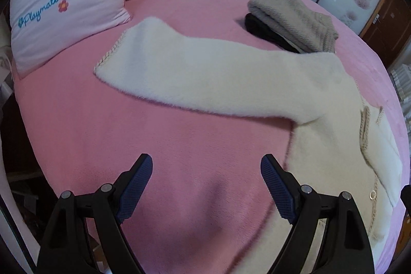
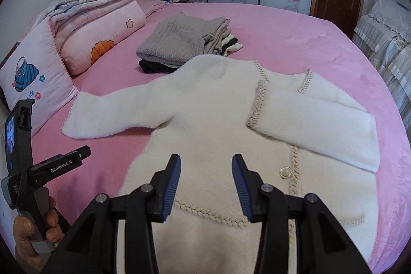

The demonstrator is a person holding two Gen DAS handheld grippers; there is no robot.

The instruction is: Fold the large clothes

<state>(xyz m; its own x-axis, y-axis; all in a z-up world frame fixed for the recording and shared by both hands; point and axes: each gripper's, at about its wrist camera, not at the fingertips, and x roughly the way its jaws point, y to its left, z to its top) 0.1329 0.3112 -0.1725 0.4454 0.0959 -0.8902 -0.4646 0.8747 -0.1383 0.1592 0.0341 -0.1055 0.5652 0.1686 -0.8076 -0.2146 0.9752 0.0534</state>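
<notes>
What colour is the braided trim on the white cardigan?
Beige, a braided edging on the cream-white cardigan; the right wrist view shows it best.

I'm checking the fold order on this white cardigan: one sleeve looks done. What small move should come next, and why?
Probably the left gripper should move to the cuff of the outstretched sleeve and pinch it. The other sleeve already lies folded across the white cardigan, while this one is spread flat on the pink bed. Both grippers are open and empty; the right gripper hovers over the hem.
</notes>
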